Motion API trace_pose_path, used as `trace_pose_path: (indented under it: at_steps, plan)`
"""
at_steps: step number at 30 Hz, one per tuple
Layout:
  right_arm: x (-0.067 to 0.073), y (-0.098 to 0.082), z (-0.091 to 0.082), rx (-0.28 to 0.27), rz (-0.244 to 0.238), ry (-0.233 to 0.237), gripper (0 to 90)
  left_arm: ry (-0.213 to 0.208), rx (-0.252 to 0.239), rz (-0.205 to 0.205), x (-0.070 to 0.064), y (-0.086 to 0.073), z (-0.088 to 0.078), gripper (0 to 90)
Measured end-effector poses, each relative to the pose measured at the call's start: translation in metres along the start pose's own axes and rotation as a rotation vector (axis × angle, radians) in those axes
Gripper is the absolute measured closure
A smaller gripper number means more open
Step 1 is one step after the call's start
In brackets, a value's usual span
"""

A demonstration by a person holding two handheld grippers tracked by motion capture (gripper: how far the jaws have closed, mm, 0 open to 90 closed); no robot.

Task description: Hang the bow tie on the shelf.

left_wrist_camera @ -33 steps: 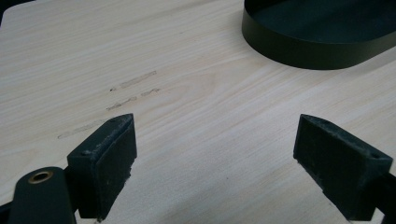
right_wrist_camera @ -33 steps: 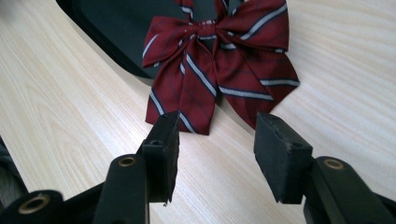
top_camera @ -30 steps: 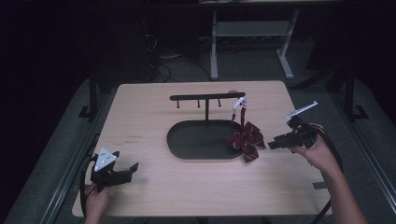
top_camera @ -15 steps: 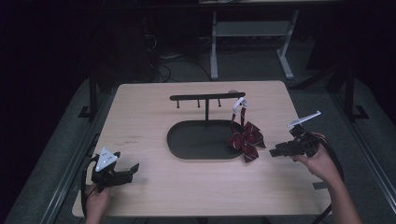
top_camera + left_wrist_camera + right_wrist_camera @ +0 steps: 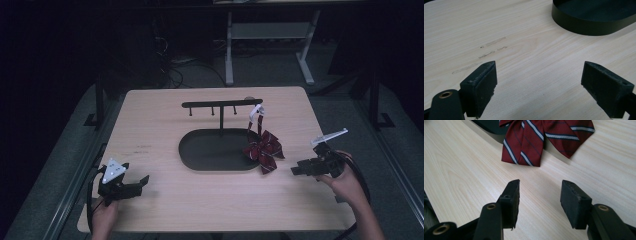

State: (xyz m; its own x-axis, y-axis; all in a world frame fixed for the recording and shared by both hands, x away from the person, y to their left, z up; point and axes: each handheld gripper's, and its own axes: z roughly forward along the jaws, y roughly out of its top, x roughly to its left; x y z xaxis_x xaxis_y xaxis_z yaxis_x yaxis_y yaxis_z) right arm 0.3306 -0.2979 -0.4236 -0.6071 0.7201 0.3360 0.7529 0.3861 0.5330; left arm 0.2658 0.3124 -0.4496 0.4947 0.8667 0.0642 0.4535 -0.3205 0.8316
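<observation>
A dark red bow tie with pale stripes (image 5: 263, 148) hangs by its white strap from the right end of a black T-shaped rack (image 5: 222, 104); its lower end rests over the rim of the rack's oval base (image 5: 210, 150). My right gripper (image 5: 296, 170) is open on the table, a short way right of the bow tie (image 5: 534, 137), with nothing between its jaws (image 5: 539, 202). My left gripper (image 5: 142, 181) is open near the front left corner, low over bare wood (image 5: 539, 85), and the base's rim (image 5: 589, 25) shows far ahead.
The wooden table (image 5: 165, 115) is bare around the rack. A white desk frame (image 5: 270, 35) and cables stand on the dark floor behind it. Black rails run along both sides of the table.
My right gripper has drawn back from the bow tie, toward the right front of the table and lower. The left gripper has stayed put.
</observation>
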Motion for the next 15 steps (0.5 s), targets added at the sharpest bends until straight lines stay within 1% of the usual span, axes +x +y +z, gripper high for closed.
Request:
trace_pose_path:
  at_steps: [3, 11, 14, 15]
  plan:
    - [0.002, -0.004, 0.0, -0.006, 0.006, -0.002, 49.4, 0.0, 0.006, -0.001, 0.0, 0.0, 0.0, 13.0]
    - [0.006, -0.013, -0.001, -0.017, 0.002, -0.008, 49.0, -0.003, 0.005, -0.002, -0.001, 0.0, 0.0, 13.1]
    - [0.009, -0.017, -0.002, -0.029, 0.002, -0.009, 48.9, 0.002, -0.002, 0.0, -0.001, 0.0, 0.0, 13.0]
    - [0.01, -0.017, -0.003, -0.033, -0.001, -0.009, 48.9, 0.003, 0.001, 0.009, -0.001, 0.0, -0.001, 13.0]
